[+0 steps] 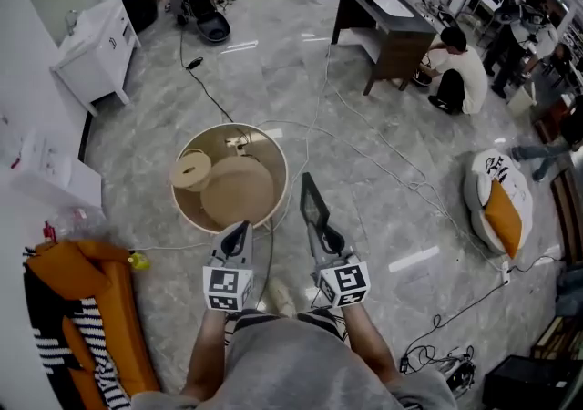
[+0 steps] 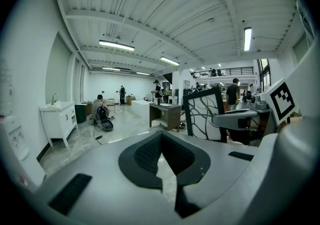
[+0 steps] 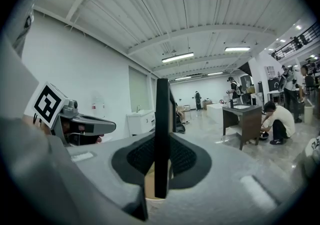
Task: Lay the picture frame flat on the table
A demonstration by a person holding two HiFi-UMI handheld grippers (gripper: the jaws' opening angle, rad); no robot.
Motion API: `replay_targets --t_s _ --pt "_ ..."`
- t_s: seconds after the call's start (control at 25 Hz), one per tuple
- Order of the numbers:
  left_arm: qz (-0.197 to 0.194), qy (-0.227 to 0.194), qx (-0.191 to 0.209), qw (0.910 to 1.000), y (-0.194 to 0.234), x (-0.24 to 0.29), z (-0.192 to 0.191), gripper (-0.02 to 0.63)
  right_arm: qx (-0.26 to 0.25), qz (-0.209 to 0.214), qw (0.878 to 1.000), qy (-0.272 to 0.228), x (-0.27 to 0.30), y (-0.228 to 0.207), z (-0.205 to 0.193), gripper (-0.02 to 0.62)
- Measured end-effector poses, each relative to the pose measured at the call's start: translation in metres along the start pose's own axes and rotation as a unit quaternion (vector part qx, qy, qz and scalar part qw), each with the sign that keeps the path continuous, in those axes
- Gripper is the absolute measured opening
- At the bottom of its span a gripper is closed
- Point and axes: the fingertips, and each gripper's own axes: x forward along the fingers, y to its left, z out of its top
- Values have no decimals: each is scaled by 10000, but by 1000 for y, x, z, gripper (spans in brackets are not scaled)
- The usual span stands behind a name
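**A:** Head view, entry one: picture frame (image 1: 312, 200). Where is it?

**B:** Upright and edge-on, clamped in the right gripper (image 1: 321, 231). The jaws grip its near edge and the rest juts forward past the jaw tips. It is off the round table (image 1: 278, 182), held in the air just right of the table's rim.

**A:** Does the right gripper view agree?

**B:** Yes. The black frame edge stands vertical between the two pads, and both press on it.

**A:** Entry two: left gripper (image 1: 240, 233)?

**B:** Its jaws are closed together with nothing between them. It sits just beside the right gripper, on that gripper's left. Its own view shows the frame's face off to the right: white, with black branching lines and a black border.

**A:** Entry three: what is on the table top?

**B:** One pale disc (image 1: 191, 169) near the left rim, perhaps a tape roll. It is too small to tell.
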Motion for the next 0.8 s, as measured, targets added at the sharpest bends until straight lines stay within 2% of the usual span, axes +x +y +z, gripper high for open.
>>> replay_targets --t_s 0.28,0.8 --pt "302 -101 -86 9995 40 3 5 15 -76 305 9995 79 42 14 4 52" --pt "1098 -188 -429 9929 113 -26 -8 15 -290 1125 9926 345 104 72 7 52"
